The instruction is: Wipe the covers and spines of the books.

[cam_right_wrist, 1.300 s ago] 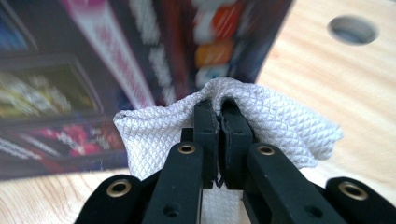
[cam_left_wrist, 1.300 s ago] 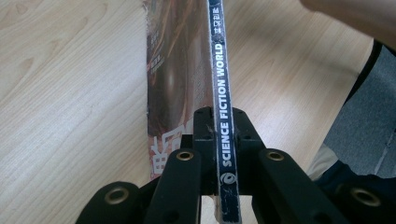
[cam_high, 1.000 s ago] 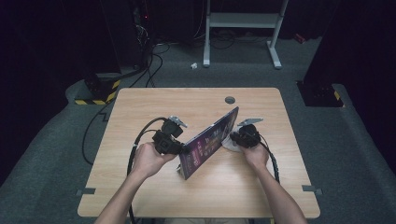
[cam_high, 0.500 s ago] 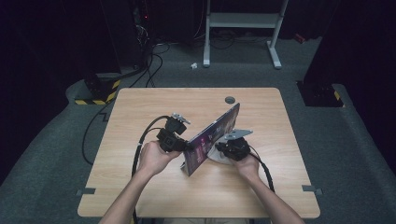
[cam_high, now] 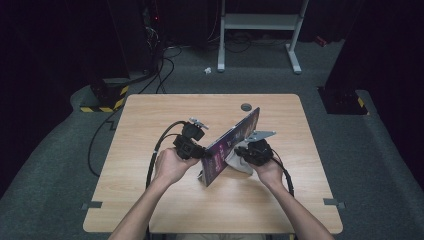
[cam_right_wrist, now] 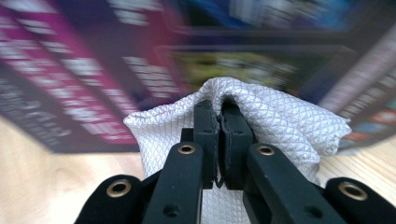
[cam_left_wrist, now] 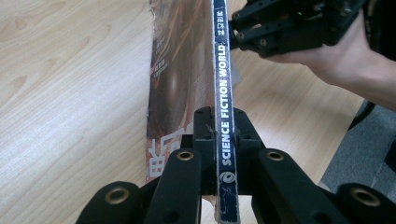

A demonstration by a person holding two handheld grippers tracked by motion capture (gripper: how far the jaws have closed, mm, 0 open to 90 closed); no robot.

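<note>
- Since a second ago my right gripper has slid with its white cloth along the magazine's cover, from near the far end toward the end nearer me, and the magazine now stands steeper on its edge.
- My left gripper has stayed put, jaws clamped tight on the magazine's spine, which reads "SCIENCE FICTION WORLD" in the left gripper view.
- My right gripper's jaws are pinched closed on a fold of the cloth; in the right gripper view the mesh weave bunches up around both pads, right against the blurred purple cover.
- On the tabletop the magazine stands on its long edge around the middle, running slantwise from the near side toward the far right, its front cover facing my left hand.
- From the high view the cloth lies on the wood just right of the magazine, touching it at the base.
- A round grommet hole sits near the far edge of the tabletop, well apart from the magazine.
</note>
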